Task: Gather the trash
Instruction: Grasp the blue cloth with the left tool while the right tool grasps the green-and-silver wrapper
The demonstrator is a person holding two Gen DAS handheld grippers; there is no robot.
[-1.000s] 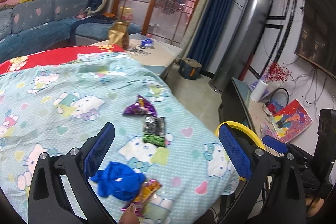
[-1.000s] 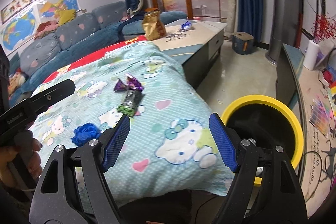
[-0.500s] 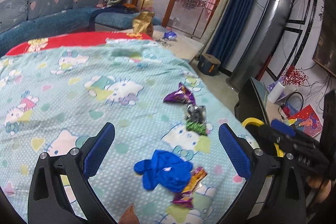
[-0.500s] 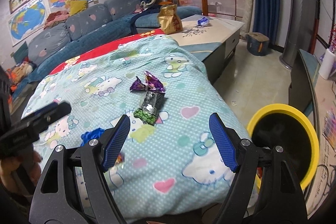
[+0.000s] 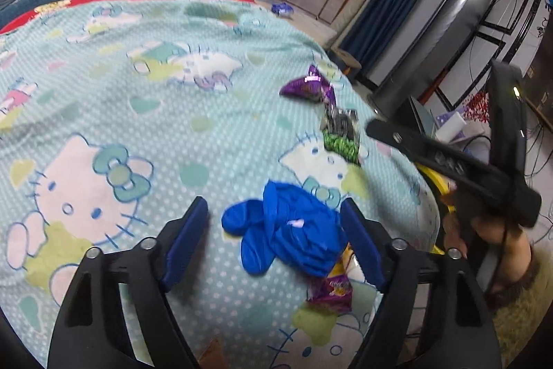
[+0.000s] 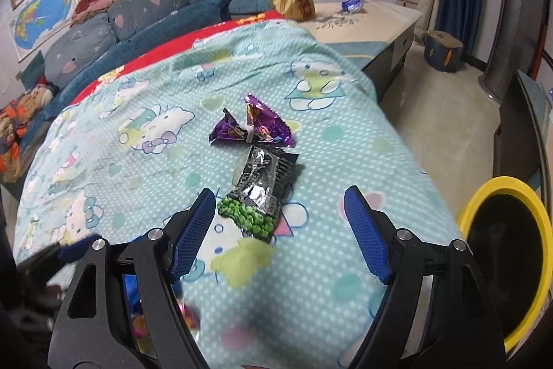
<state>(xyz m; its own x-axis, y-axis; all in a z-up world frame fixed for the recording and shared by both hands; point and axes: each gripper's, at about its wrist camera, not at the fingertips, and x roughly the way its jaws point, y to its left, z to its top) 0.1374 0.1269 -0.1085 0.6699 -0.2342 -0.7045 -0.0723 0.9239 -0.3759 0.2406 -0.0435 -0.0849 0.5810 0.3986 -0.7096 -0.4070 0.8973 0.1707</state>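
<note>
A crumpled blue glove [image 5: 293, 237] lies on the cartoon-cat blanket [image 5: 103, 127], partly covering a small purple-yellow wrapper [image 5: 331, 289]. My left gripper [image 5: 273, 210] straddles the glove with its jaws closing; the right pad is at the glove's edge and the left pad stands apart. Farther off lie a purple wrapper [image 5: 307, 89] and a green-black snack wrapper [image 5: 340, 134]. In the right wrist view, my right gripper [image 6: 279, 196] hovers open just short of the green-black wrapper [image 6: 262, 189], with the purple wrapper [image 6: 252, 127] beyond. Nothing is held.
A yellow-rimmed black bin [image 6: 497, 189] stands on the floor off the blanket's right edge. Behind it all, a coffee table carries a gold bag [image 6: 292, 0] and a blue wrapper [image 6: 350, 4]. A grey-blue sofa [image 6: 103, 23] runs along the far left. A dark TV stand [image 6: 518, 134] flanks the bin.
My left gripper came down over the blue glove and its jaws narrowed around it. My right gripper swung left from the bin, over the blanket, to the green-black wrapper.
</note>
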